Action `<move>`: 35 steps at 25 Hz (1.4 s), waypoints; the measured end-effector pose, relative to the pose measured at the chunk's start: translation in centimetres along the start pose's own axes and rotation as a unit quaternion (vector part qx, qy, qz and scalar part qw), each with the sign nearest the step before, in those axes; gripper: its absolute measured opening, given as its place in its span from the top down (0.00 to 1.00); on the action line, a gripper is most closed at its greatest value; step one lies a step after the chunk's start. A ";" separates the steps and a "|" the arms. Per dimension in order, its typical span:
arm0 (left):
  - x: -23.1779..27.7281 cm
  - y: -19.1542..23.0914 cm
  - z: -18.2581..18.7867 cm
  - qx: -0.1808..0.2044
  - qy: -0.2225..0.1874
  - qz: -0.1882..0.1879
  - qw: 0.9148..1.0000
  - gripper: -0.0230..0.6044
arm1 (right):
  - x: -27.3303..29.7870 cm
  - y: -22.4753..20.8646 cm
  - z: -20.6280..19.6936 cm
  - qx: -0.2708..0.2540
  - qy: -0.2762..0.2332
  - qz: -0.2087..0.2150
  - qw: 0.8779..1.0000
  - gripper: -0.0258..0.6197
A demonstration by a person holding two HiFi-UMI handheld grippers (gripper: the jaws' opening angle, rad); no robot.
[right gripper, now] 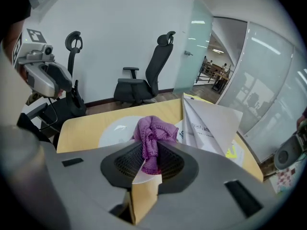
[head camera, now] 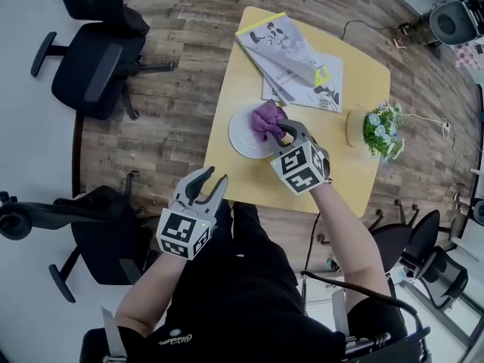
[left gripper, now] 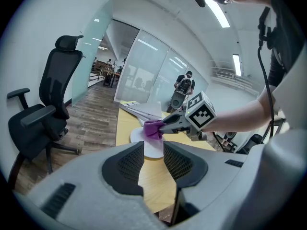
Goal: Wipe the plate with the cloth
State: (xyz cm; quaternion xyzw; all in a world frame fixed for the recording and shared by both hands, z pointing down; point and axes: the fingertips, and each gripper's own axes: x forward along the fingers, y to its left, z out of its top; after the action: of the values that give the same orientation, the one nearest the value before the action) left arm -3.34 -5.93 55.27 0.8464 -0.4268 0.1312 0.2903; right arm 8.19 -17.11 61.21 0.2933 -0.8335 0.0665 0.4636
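A white plate [head camera: 242,134] lies on the yellow table [head camera: 242,176], left of its middle. My right gripper [head camera: 281,131] is shut on a bunched purple cloth [head camera: 266,119] that rests on the plate's right part. In the right gripper view the cloth [right gripper: 152,139] sticks up between the jaws, over the plate [right gripper: 115,130]. My left gripper [head camera: 207,184] is open and holds nothing, off the table's near left edge. Its own view shows the plate [left gripper: 144,140], the cloth [left gripper: 153,128] and the right gripper [left gripper: 165,123] ahead.
Folded papers and booklets [head camera: 291,59] lie at the table's far side, close behind the plate. A potted plant [head camera: 378,129] stands at the right edge. Office chairs [head camera: 94,51] stand on the wood floor to the left, and another chair [head camera: 76,233] is near my left side.
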 end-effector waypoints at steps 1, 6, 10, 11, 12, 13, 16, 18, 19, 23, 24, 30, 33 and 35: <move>0.0 0.0 -0.1 -0.001 0.001 0.000 1.000 0.76 | 0.0 -0.3 -0.1 0.002 0.001 -0.003 1.000 0.85; 0.2 0.2 0.0 -0.003 0.001 0.000 1.000 0.76 | -0.3 0.8 -0.9 0.010 0.004 0.006 1.000 0.85; 0.4 -0.1 0.2 -0.001 -0.001 -0.002 1.000 0.76 | -1.1 2.9 -1.5 0.017 -0.002 0.021 1.000 0.85; 0.5 -0.2 0.2 -0.001 0.000 -0.004 1.000 0.76 | -1.3 3.5 -1.6 0.017 -0.003 0.026 1.000 0.85; 0.6 -0.2 0.3 -0.002 0.001 -0.005 1.000 0.76 | -1.6 4.1 -1.8 0.016 -0.004 0.031 0.999 0.85; 0.6 -0.3 0.3 -0.002 0.002 -0.005 1.000 0.76 | -1.8 4.6 -2.0 0.016 -0.005 0.036 0.999 0.85; 0.8 -0.4 0.0 0.002 0.004 -0.007 1.000 0.76 | -2.5 6.0 -2.5 0.017 -0.004 0.050 0.999 0.85; 0.9 -0.6 0.1 0.003 0.004 -0.009 1.000 0.76 | -2.7 6.4 -2.7 0.015 -0.003 0.054 0.998 0.85; 0.9 -0.7 0.1 0.003 0.004 -0.009 1.000 0.76 | -2.7 6.4 -2.8 0.013 -0.002 0.054 0.998 0.85; 1.0 -1.0 0.1 0.006 0.003 -0.012 1.000 0.76 | -2.4 5.0 -2.7 0.010 -0.003 0.038 0.999 0.85; 1.0 -1.1 0.1 0.006 0.003 -0.013 1.000 0.76 | -2.2 4.3 -2.6 0.011 -0.003 0.032 0.999 0.85; 0.7 -1.1 -0.3 0.005 0.006 -0.009 1.000 0.76 | -1.8 -0.7 -2.4 0.027 -0.002 -0.022 0.999 0.85; 0.7 -0.9 -0.3 0.004 0.006 -0.007 1.000 0.76 | -1.8 -2.0 -2.4 0.029 -0.001 -0.035 0.999 0.85; 0.7 -0.8 -0.3 0.004 0.005 -0.006 1.000 0.76 | -1.8 -1.9 -2.5 0.029 0.001 -0.033 0.999 0.85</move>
State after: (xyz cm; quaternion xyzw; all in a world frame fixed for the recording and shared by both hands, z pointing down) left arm -2.30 -5.82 55.49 0.8495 -0.4196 0.1349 0.2899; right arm 11.76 -16.98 60.86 0.3336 -0.8204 0.0755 0.4581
